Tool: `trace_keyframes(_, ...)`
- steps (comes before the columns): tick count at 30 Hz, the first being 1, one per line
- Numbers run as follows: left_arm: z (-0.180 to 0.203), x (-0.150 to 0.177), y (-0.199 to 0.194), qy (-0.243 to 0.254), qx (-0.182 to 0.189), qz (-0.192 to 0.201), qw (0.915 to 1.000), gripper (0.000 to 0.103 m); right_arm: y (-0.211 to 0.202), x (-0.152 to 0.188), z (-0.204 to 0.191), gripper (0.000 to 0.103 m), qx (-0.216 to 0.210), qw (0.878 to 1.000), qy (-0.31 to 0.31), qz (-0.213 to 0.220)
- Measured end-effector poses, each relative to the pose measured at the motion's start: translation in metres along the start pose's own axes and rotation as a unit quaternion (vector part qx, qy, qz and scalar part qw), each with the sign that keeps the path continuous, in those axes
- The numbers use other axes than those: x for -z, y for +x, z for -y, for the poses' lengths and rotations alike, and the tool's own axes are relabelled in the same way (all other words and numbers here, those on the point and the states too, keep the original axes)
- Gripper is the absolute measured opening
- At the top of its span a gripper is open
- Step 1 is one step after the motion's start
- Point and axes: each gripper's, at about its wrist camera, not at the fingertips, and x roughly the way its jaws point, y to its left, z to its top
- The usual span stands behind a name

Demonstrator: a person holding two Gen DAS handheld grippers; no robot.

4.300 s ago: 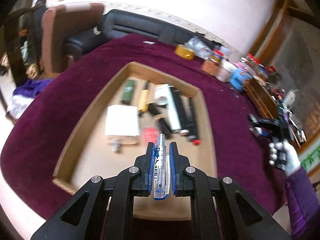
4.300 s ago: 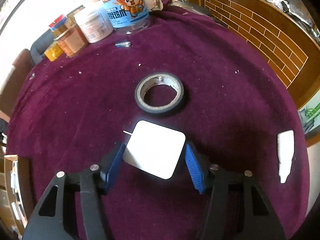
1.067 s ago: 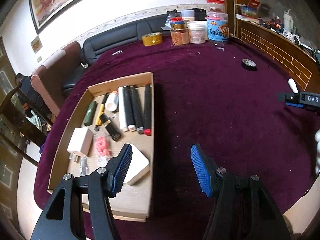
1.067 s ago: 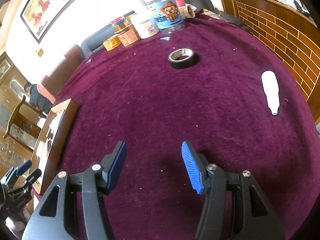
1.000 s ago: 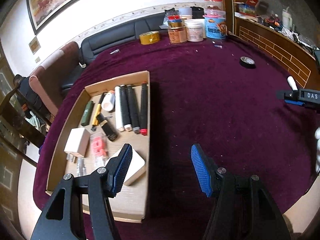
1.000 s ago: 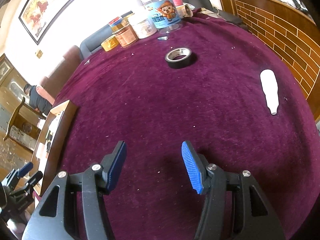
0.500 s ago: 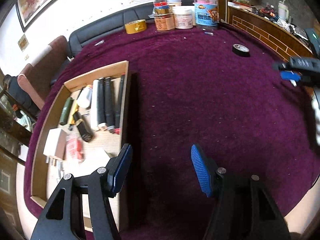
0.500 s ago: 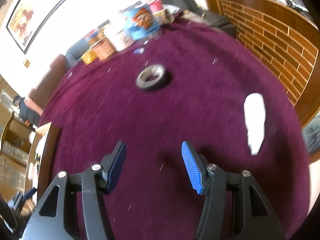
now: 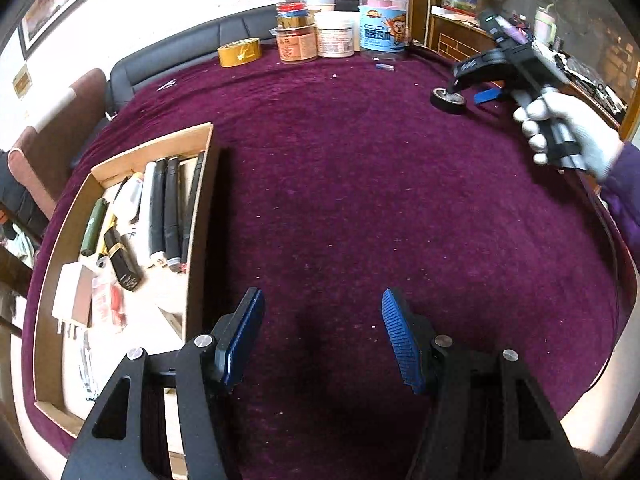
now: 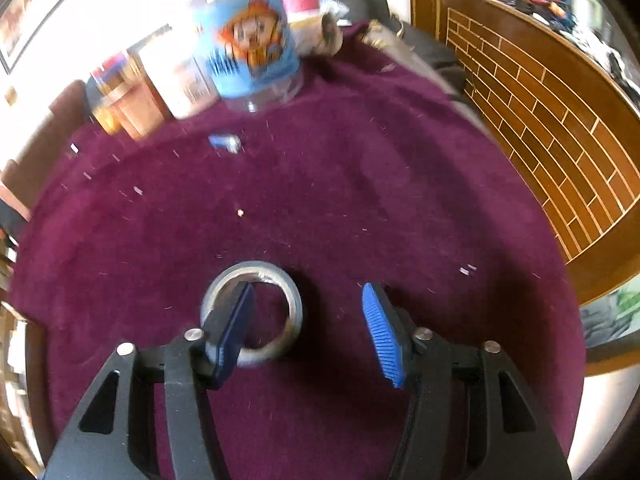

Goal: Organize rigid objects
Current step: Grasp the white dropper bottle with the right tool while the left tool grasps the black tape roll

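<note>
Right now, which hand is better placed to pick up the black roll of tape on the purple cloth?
The right. Its tool is over the black roll of tape, one finger inside the ring, jaws closing but not yet gripping. The left tool hangs open beside the cardboard tray, far from the tape.

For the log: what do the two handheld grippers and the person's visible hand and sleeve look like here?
Both the left gripper and the right gripper have black angular frames with triangular cut-outs, silver round bolt heads, and two fingers faced with ribbed blue pads. Seen from the left wrist view, the right gripper has a black handle with white lettering on its body. The hand wears a white knit glove above a purple sleeve.
</note>
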Motion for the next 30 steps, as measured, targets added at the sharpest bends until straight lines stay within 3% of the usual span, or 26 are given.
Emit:
trace_keyframes(1,-0.002,0.000,0.000,-0.001,-0.002,0.000,1.0000,0.055,-0.001,0.002,-0.003,0.016,0.001,1.000,-0.006,0.000)
trace_keyframes(2,-0.004,0.001,-0.002,-0.004,-0.003,0.001,1.0000,0.055,-0.001,0.004,-0.008,0.009,-0.016,1.000,-0.006,-0.010)
trace_keyframes(7,-0.016,0.001,0.000,-0.022,0.002,0.003,0.9997,0.055,-0.021,0.053,-0.053,0.009,-0.093,0.989,-0.107,-0.048)
trace_keyframes(10,-0.018,0.002,0.002,-0.031,0.018,-0.001,0.9993,0.055,-0.043,0.098,-0.077,0.011,-0.164,0.969,-0.158,-0.090)
trace_keyframes(12,-0.017,0.002,0.004,-0.036,0.030,-0.006,0.9989,0.055,-0.060,0.118,-0.074,0.012,-0.225,0.958,-0.139,-0.109)
trace_keyframes(15,-0.016,0.004,0.003,-0.041,0.046,-0.008,0.9981,0.055,-0.096,0.122,-0.037,0.014,-0.258,0.960,-0.084,-0.063)
trace_keyframes(16,-0.016,0.005,0.002,-0.041,0.049,-0.007,0.9979,0.055,-0.107,0.119,-0.020,0.022,-0.248,0.966,-0.067,-0.038)
trace_keyframes(17,-0.015,0.006,0.001,-0.042,0.052,-0.006,0.9977,0.055,-0.118,0.118,0.002,0.036,-0.215,0.975,-0.049,-0.005)
trace_keyframes(19,-0.016,0.006,0.000,-0.045,0.059,-0.005,0.9973,0.055,-0.132,0.116,0.046,0.049,-0.138,0.989,-0.014,0.043)
trace_keyframes(23,-0.016,0.005,0.005,-0.060,0.076,-0.014,0.9952,0.055,-0.129,0.119,0.108,0.049,-0.050,0.996,0.048,0.054)
trace_keyframes(26,-0.013,-0.002,0.011,-0.068,0.089,-0.020,0.9935,0.055,-0.116,0.123,0.125,0.049,-0.010,0.997,0.056,0.050)
trace_keyframes(30,-0.005,-0.016,0.019,-0.077,0.105,-0.018,0.9913,0.055,-0.093,0.129,0.124,0.048,0.002,0.998,0.057,0.027)
